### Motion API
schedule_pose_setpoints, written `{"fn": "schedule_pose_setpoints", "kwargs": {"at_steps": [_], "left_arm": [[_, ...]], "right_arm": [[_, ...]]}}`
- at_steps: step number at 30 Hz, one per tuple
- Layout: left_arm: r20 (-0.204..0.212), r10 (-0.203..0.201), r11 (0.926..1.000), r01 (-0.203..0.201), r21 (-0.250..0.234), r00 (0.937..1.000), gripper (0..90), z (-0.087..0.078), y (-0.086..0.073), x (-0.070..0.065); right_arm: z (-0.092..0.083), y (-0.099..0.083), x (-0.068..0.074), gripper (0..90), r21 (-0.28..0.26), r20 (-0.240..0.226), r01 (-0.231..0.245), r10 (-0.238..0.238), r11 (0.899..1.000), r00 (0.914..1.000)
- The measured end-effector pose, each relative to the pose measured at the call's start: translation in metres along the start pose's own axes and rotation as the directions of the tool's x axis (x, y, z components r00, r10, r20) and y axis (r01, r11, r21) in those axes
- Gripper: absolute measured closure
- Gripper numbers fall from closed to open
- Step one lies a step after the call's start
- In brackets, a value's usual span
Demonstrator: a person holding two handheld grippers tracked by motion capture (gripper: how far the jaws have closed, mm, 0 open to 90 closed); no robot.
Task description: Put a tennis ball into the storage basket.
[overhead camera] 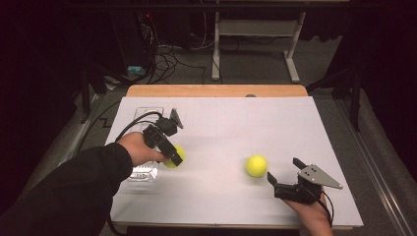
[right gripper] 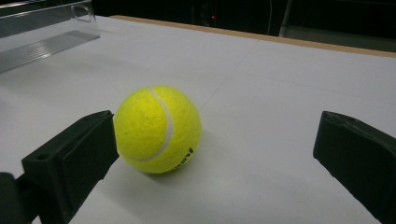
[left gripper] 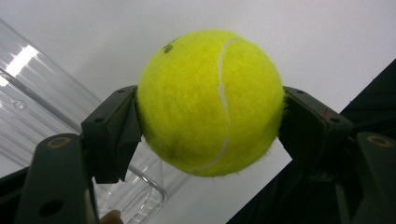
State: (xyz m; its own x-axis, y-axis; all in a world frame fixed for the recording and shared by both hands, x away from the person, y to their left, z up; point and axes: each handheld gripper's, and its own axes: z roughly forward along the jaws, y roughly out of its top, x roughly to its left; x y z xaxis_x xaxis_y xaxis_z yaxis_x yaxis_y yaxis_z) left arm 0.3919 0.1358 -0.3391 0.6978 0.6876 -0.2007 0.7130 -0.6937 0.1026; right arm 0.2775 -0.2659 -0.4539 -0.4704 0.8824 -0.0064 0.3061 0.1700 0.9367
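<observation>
My left gripper [overhead camera: 173, 156] is shut on a yellow tennis ball [overhead camera: 175, 156] and holds it above the white table [overhead camera: 221, 123], beside a clear plastic bin [overhead camera: 146, 169]. In the left gripper view the ball [left gripper: 210, 102] sits pressed between both black jaws, with the bin [left gripper: 42, 107] below and to the left. A second tennis ball [overhead camera: 256, 165] rests on the table at centre right. My right gripper [overhead camera: 282, 172] stands open just behind it. In the right gripper view that ball [right gripper: 158, 129] lies close to the left jaw, with a wide gap to the right one.
The clear bin [right gripper: 44, 28] lies along the table's left side. A wooden edge [overhead camera: 216, 90] borders the far side of the table. Behind it are a desk frame [overhead camera: 255, 44] and cables [overhead camera: 167, 59] on the floor.
</observation>
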Motion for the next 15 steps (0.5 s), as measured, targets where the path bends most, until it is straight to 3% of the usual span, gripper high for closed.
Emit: {"fn": "schedule_pose_setpoints", "kwargs": {"at_steps": [15], "left_arm": [[-0.006, -0.056, 0.9983, 0.056, -0.016, 0.9984, 26.6, -0.015, -0.007, 0.020]], "right_arm": [[0.000, 0.000, 0.000, 0.0, 0.001, 0.001, 0.001, -0.001, 1.000, 1.0000]]}}
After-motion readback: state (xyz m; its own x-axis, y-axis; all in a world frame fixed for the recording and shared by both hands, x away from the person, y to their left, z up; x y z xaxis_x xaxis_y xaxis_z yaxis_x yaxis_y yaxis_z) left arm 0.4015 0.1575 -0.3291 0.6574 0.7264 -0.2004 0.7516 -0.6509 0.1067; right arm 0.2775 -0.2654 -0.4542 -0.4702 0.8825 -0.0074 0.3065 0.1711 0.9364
